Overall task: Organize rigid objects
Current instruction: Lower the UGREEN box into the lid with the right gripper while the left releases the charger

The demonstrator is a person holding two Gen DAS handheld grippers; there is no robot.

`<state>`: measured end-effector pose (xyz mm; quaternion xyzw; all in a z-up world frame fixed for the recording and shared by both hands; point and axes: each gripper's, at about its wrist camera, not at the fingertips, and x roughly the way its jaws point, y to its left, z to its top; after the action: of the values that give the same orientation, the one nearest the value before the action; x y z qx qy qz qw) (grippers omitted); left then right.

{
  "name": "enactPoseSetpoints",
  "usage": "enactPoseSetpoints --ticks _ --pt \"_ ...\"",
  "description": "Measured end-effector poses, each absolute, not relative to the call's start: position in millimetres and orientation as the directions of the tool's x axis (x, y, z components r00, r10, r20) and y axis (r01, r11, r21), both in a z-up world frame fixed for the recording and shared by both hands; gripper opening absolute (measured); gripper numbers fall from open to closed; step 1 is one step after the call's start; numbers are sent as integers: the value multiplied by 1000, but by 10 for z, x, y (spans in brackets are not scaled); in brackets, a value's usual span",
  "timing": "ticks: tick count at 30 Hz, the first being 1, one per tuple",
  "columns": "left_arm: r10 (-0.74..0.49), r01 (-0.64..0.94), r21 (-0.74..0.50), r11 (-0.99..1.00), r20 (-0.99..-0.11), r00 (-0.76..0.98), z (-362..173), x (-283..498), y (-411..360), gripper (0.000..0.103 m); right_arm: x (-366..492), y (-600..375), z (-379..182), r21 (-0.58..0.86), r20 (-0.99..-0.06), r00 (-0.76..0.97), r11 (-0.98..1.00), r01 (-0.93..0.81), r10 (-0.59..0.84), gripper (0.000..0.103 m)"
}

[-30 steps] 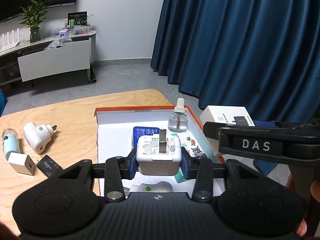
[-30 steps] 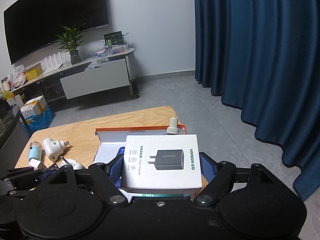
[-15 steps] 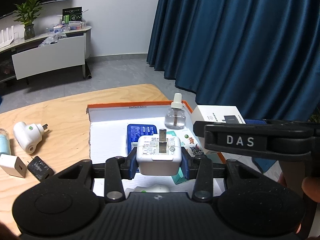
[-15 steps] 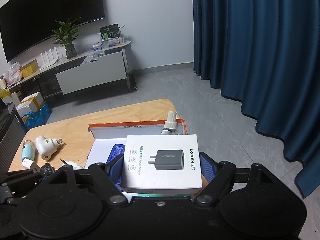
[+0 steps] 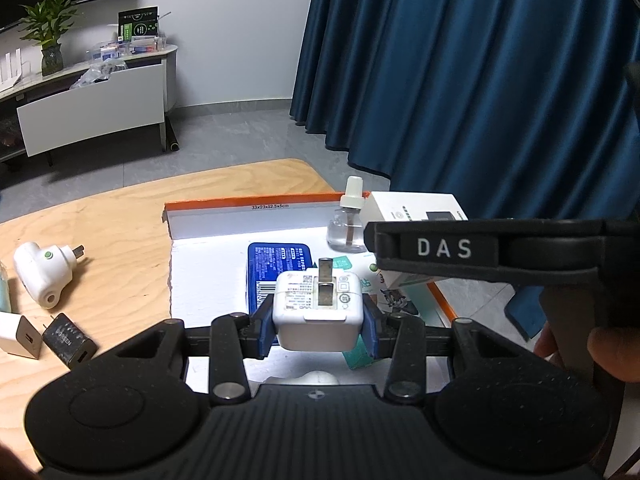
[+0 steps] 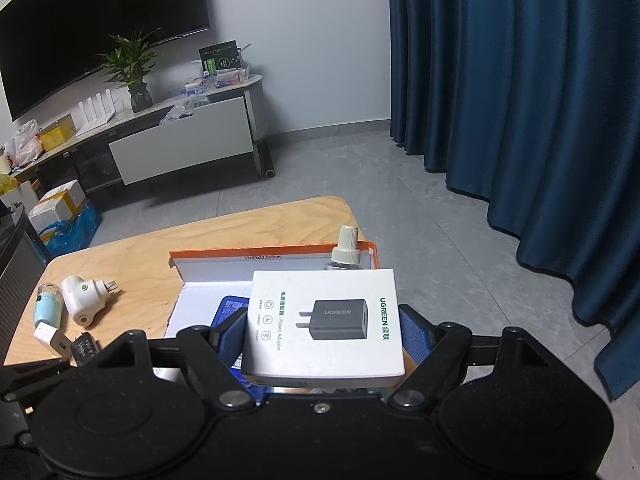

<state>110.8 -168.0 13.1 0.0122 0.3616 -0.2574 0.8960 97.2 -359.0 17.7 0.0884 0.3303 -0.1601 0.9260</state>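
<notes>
- Gripping a white charger prongs-up, your left hand-held gripper hangs over the open box printed "33x23x12.5x5cm".
- Your right hand-held gripper clamps the UGREEN "Power Adapter" carton above it.

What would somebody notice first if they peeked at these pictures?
Probably the white charger pinched in the left tool, prongs up, held over the orange-edged box. Next, the white carton with a black plug pictured on it, clamped in the right tool. Behind both hangs a big dark blue curtain, right of the wooden table.
</notes>
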Motion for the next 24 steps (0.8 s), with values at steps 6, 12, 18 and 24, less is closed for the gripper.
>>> enactPoseSetpoints --ticks 6,12,18,24 --pt "-451 469 -165 868 -657 604 122 1137 -1694 42 1024 -3652 204 87 -589 775 936 341 -228 93" --pt "-454 476 -164 864 -661 597 98 1152 -1727 42 882 -3778 262 152 -549 806 923 355 -219 94" --pt "-478 501 -178 847 -667 571 87 1160 -1839 42 712 -3820 350 143 -529 811 915 377 -251 94" --pt "-496 521 -179 834 -657 568 129 1115 -1836 48 583 -3814 399 150 -520 815 912 382 -256 94"
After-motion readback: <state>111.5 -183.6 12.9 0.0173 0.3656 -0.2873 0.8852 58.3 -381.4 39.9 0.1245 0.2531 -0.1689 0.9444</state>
